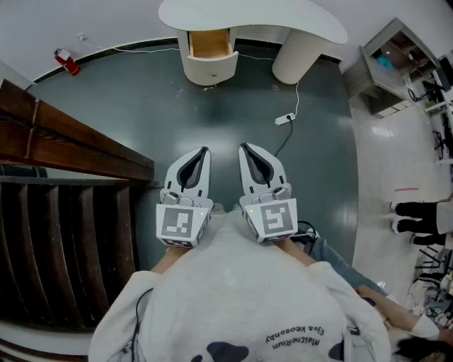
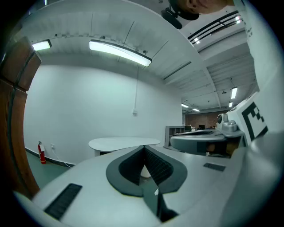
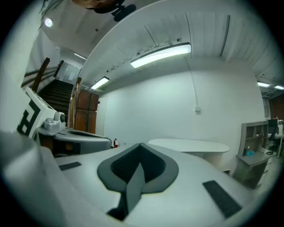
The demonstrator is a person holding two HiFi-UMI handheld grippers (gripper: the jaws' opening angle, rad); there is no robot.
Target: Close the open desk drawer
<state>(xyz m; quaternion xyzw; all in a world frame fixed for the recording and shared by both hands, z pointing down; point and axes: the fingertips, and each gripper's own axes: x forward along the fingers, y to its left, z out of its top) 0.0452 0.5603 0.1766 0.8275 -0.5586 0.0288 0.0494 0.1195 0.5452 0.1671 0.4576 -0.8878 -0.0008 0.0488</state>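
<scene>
Drawer [image 1: 210,42] stands pulled out of the white desk [image 1: 283,18] in the head view, well beyond the left gripper [image 1: 204,151] and right gripper [image 1: 243,147]. Both grippers are pinched together and empty. In the left gripper view and in the right gripper view, only the desk's top shows past the jaws, and the drawer is hidden.

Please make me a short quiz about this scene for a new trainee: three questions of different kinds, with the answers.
1. True or false: the desk drawer is already shut.
2. What do the fingers of the right gripper hold? A) a cable B) nothing C) the drawer handle
3. Which gripper is nearer the wooden staircase?
Key: 1 false, it stands open. 2 B, shut and empty. 3 the left gripper.
</scene>
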